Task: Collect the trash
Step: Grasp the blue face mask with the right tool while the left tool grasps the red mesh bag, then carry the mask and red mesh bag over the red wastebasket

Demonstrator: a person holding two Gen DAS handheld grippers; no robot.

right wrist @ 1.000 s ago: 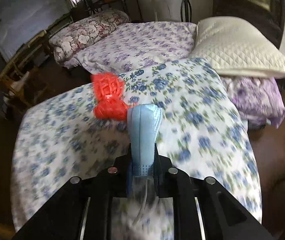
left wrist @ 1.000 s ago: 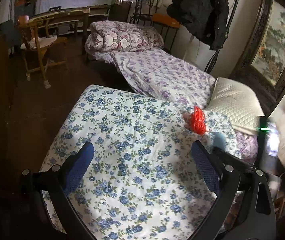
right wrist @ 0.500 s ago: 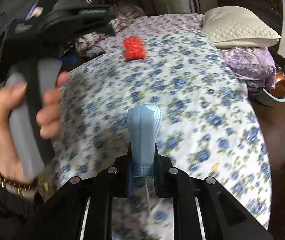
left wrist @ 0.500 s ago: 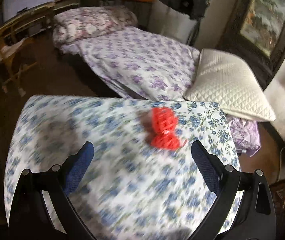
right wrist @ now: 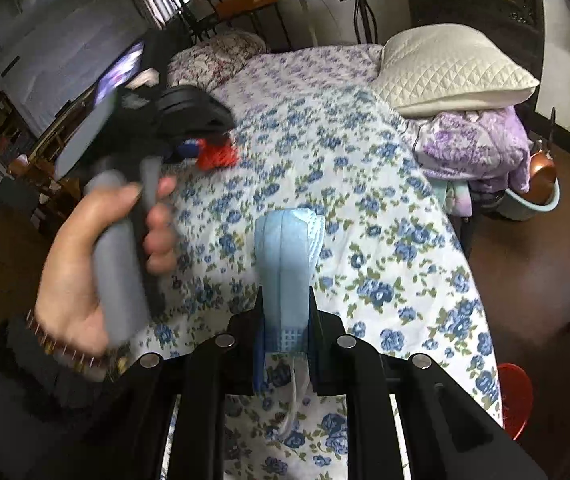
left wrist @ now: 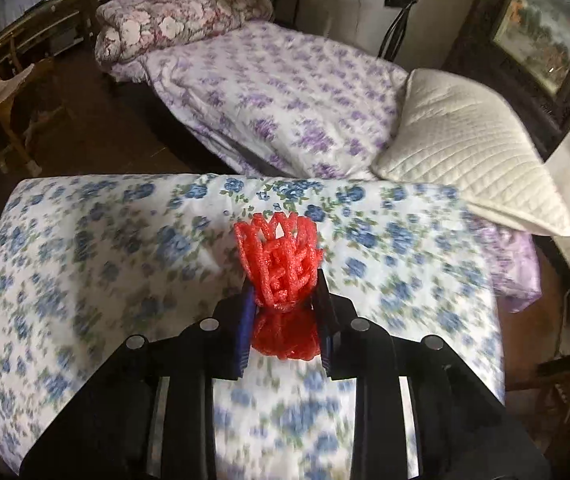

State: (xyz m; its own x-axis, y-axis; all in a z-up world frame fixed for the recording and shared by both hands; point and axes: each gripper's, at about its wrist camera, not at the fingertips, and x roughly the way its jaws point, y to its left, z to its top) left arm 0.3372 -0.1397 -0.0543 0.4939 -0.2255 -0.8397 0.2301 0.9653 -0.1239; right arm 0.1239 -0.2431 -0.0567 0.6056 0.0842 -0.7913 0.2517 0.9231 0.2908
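Red foam netting [left wrist: 281,272] sits bunched between the blue pads of the left tongs [left wrist: 283,296] in the left wrist view. Their jaws have just been closing from wide to narrow, and both pads now press on the netting's sides, pinching it at its middle so that its upper part fans out above the tips and a lower lump bulges below them. The netting is over the blue-flowered quilt [left wrist: 105,264] that covers the near bed. Beyond that lies a second bed with a purple-flowered sheet [left wrist: 285,92], a white quilted pillow [left wrist: 473,148] at its right end and a folded pink-flowered blanket [left wrist: 177,24] at its far end.

From the right wrist view, the right tongs [right wrist: 283,320] are nearly closed, clamped on a folded pale blue face mask [right wrist: 287,260]. The mask stands upright out of the tips, and its white ear loop hangs down below the pads. It is held above the same blue-flowered quilt [right wrist: 385,240]. To the left, a hand [right wrist: 97,264] grips the grey handle of the left tongs [right wrist: 213,152], blurred, with the red netting [right wrist: 219,157] at their tip, low over the quilt. A red basket [right wrist: 515,396] shows on the floor at the lower right, beside the bed.
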